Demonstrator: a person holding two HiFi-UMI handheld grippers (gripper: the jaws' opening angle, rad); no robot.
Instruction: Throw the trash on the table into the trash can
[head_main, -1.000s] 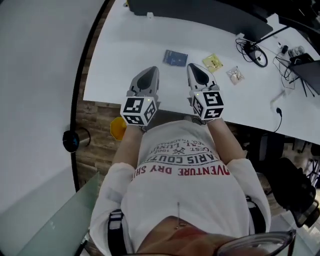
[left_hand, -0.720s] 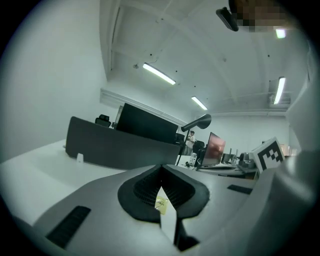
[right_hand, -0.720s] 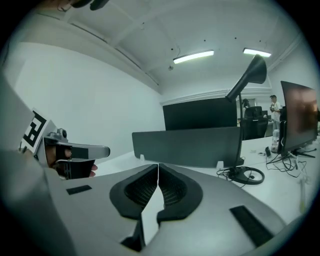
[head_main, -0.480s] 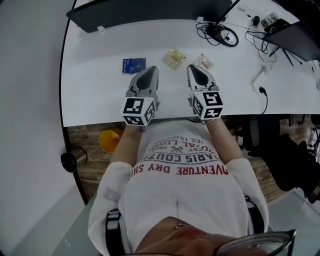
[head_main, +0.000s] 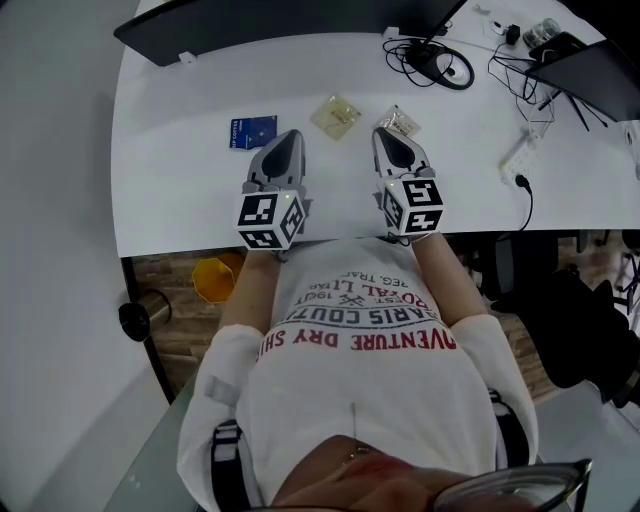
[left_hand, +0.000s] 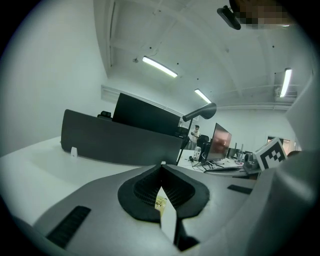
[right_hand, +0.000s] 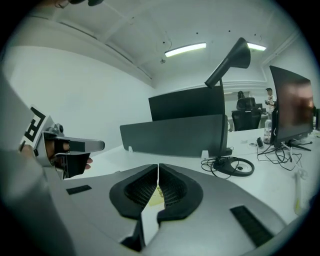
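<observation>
**Nearest:** yellow bin (head_main: 214, 279), on the wood floor under the near edge of the table (head_main: 180, 190), to the person's left. Its mouth faces up and nothing shows above the rim; the contents are too small to make out. A dark cylinder (head_main: 139, 315) stands on the floor further left. **Next:** left gripper (head_main: 284, 139) and right gripper (head_main: 388, 135), side by side over the near part of the white tabletop. Each has its jaws brought together at the tips with nothing clamped (the yellowish scrap glimpsed past the pads lies on the table beyond). **Trash:** three pieces in a loose row just past the jaw tips. The blue packet (head_main: 252, 131) lies flat, a little left of the left gripper. The yellowish wrapper (head_main: 335, 115) lies between the two grippers' lines. The clear wrapper (head_main: 401, 122), crumpled, lies just ahead of the right gripper. **Handling, as judged:** all three are probably light, thin and soft, likely to skid on the smooth top. The flat packet is best taken at an edge or corner, the crinkled wrappers at a raised fold. The jaws must part first. **Farthest:** coiled cables (head_main: 440, 66), and a dark panel (head_main: 290, 25) along the far edge.
</observation>
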